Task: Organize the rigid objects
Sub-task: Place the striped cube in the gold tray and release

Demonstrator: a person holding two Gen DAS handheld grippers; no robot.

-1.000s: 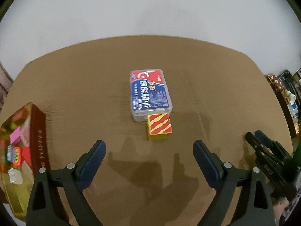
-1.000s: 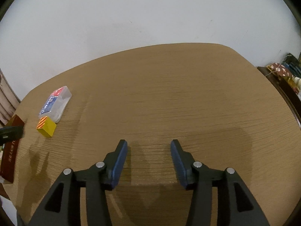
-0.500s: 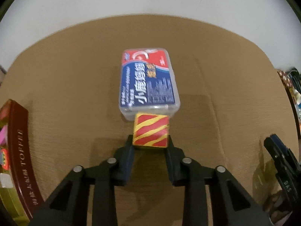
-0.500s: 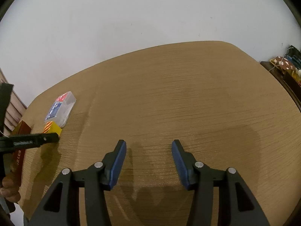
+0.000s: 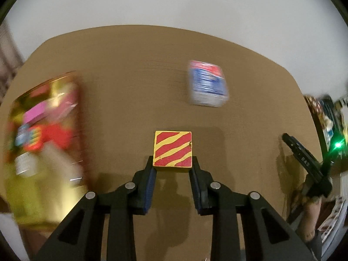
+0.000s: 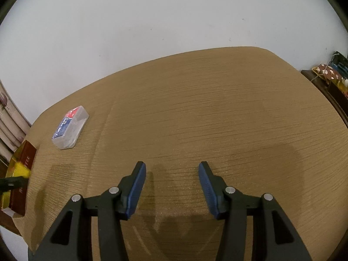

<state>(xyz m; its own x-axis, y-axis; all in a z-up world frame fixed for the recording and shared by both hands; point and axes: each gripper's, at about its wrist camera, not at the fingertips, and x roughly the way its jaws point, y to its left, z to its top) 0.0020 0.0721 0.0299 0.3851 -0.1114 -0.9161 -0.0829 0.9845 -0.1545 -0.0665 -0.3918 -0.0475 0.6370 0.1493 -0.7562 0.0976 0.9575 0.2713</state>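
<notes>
My left gripper (image 5: 173,165) is shut on a yellow cube with red stripes (image 5: 173,149) and holds it above the wooden table (image 5: 130,87). A clear plastic box with a blue and red label (image 5: 207,83) lies further back to the right; it also shows in the right wrist view (image 6: 70,127). An open gold tin box with several colourful small objects (image 5: 43,130) stands at the left, blurred; its dark red side shows in the right wrist view (image 6: 20,174). My right gripper (image 6: 171,174) is open and empty above bare table.
My right gripper's body (image 5: 304,163) shows at the right edge of the left wrist view. A dark shelf with cluttered items (image 6: 330,76) stands beyond the table's right edge. A white wall rises behind the table.
My left gripper closed on the striped cube, lifted it away from the plastic box and swung left toward the tin. The right gripper has barely moved.
</notes>
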